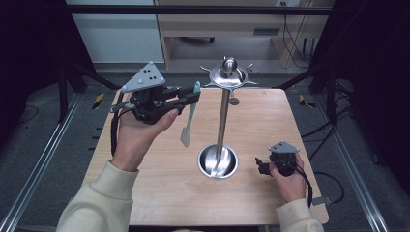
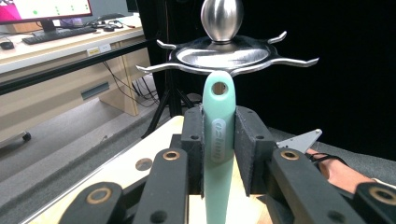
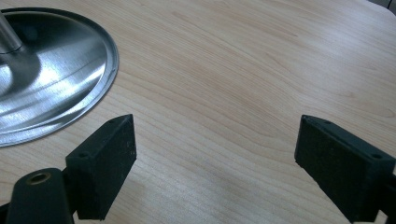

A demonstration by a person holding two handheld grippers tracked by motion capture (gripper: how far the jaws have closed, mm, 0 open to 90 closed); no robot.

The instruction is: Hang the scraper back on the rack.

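Spatula (image 1: 189,113): held upright above the desk (image 1: 159,193), just left of the rack's pole, its holed handle end close under the hooks.
Hanging hole (image 2: 219,87): to be raised level with one hook tip, then threaded sideways onto it.
Left gripper (image 2: 219,140): jaws clamped on the mint handle; grip is best kept until the hook carries the weight.
Hook rack (image 1: 227,75): light and tall, so gentle contact is advised.
Right gripper (image 3: 215,154): jaws wide apart, empty, resting near the round base (image 3: 51,74), right of it.
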